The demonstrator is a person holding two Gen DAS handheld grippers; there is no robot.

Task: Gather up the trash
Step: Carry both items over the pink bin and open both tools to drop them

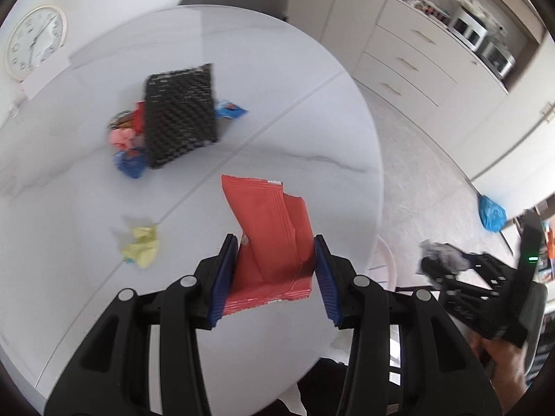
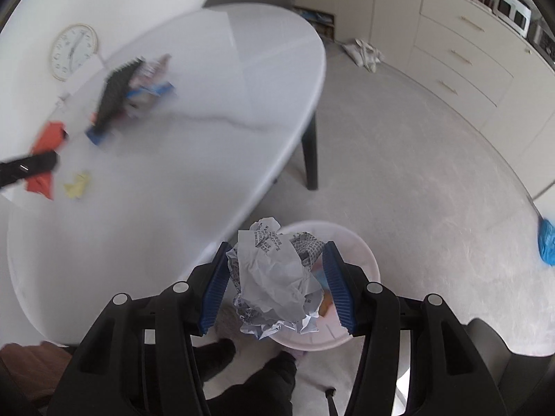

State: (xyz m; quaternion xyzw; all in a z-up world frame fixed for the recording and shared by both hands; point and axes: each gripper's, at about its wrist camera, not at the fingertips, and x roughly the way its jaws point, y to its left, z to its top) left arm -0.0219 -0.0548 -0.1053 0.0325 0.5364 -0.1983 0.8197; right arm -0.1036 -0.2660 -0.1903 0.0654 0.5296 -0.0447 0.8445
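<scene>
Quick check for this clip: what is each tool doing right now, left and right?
Left tool: closed on the red wrapper, above the white table.
Right tool: closed on the crumpled paper, above the white bin.

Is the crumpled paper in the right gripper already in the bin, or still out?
Out. The crumpled paper sits between the right gripper's jaws, above the pale bin on the floor.

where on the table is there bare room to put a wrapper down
Bare: the far end of the table beyond the black mat, and the right half past the seam. Crowded: wrappers around the mat, and the yellow paper beside the red wrapper.
</scene>
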